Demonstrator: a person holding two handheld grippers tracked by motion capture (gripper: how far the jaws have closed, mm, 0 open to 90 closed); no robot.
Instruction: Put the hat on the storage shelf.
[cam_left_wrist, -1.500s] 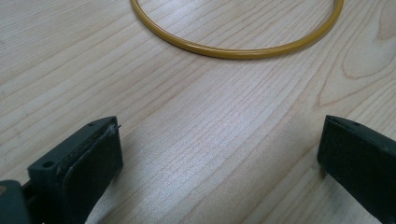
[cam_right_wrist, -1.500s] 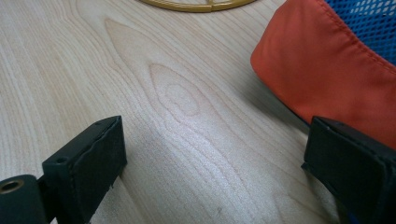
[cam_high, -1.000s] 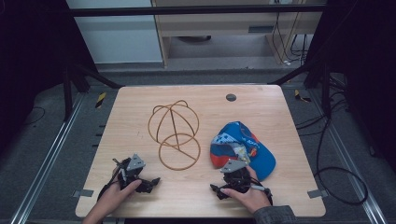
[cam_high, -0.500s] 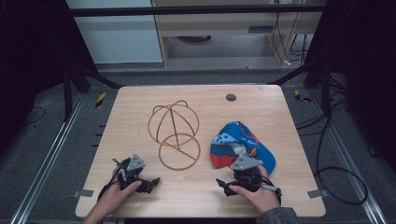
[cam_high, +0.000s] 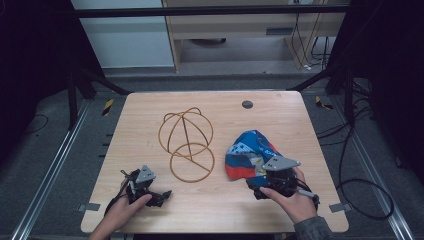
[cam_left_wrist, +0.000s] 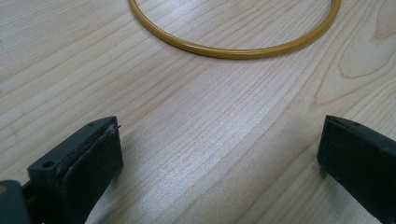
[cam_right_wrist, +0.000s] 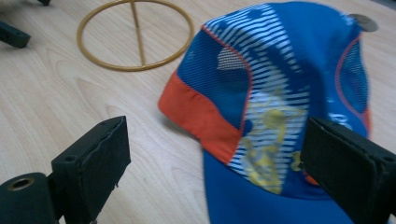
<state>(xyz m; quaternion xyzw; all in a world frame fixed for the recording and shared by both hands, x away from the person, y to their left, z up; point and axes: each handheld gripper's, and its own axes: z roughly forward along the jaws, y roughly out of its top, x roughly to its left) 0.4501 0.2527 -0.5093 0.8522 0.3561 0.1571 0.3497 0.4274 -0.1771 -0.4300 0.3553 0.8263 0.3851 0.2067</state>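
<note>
A blue, white and orange cap (cam_high: 248, 152) lies on the right half of the wooden table (cam_high: 280, 120). My right gripper (cam_high: 264, 176) sits at the cap's near edge, open. In the right gripper view the cap (cam_right_wrist: 280, 88) reaches between the wide-apart jaws of the right gripper (cam_right_wrist: 219, 158), its brim nearest the camera. A gold wire hat frame (cam_high: 186, 142) stands at the table's middle, with a ring base. My left gripper (cam_high: 159, 195) rests open at the front left. In its own view the left gripper (cam_left_wrist: 219, 154) has bare wood between its jaws and the gold ring (cam_left_wrist: 233, 49) lies just ahead.
A small dark disc (cam_high: 247, 104) is set into the table near its far edge. Metal rails run along the floor on both sides, and cables lie at the right. Bare wood stretches across the far half of the table.
My right gripper has moved to the right and forward, up to the cap's near edge, with its jaws now on either side of the brim. The left gripper has stayed put.
</note>
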